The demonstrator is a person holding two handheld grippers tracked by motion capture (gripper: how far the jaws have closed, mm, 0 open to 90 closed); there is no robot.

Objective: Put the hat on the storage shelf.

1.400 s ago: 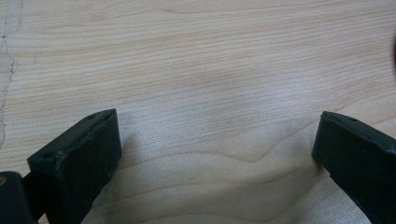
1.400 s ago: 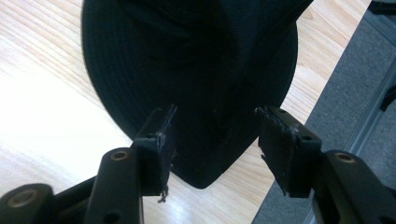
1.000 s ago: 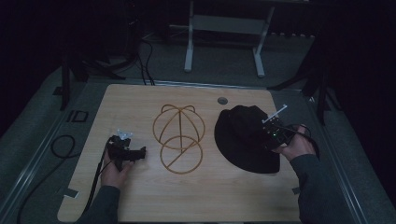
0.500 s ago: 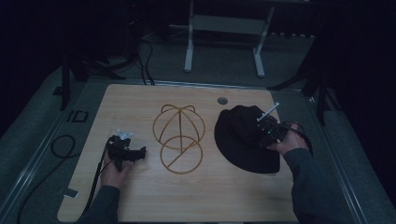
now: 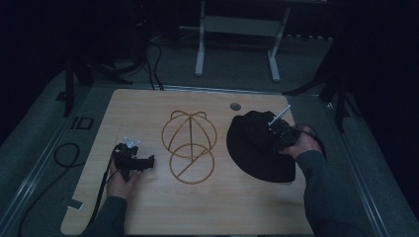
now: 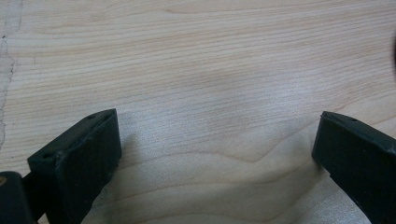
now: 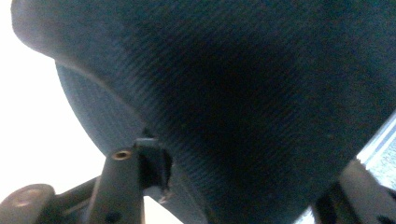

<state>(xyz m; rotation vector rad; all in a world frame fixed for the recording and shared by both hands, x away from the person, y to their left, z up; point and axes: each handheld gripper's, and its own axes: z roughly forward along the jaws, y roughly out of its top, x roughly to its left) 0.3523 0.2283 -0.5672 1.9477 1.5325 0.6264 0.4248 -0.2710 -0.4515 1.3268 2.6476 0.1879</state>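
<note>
From above, my left gripper (image 5: 148,162) lies low on the pale wooden tabletop (image 5: 148,113), held in my left hand (image 5: 121,180) near the table's left side, its black cable trailing back past my sleeve. Its own camera fills in what the high view is too dim to give: the two black jaws stand wide apart over bare wood grain, with nothing between them.

My right gripper (image 5: 274,134) sits on top of the black fabric brimmed hat (image 5: 257,155), which rests on the right half of the table, my right hand (image 5: 302,144) behind it. The right gripper view brings the hat (image 7: 261,93) very close: dark woven cloth bulges down between the jaws, one jaw at lower left and the other at lower right. The jaws are spread with the cloth between them, though I cannot tell whether they pinch it.

Between my hands, in the high view, stands a golden wire hat stand of curved hoops (image 5: 190,145), just beside the hat's brim and apart from my left gripper.
</note>
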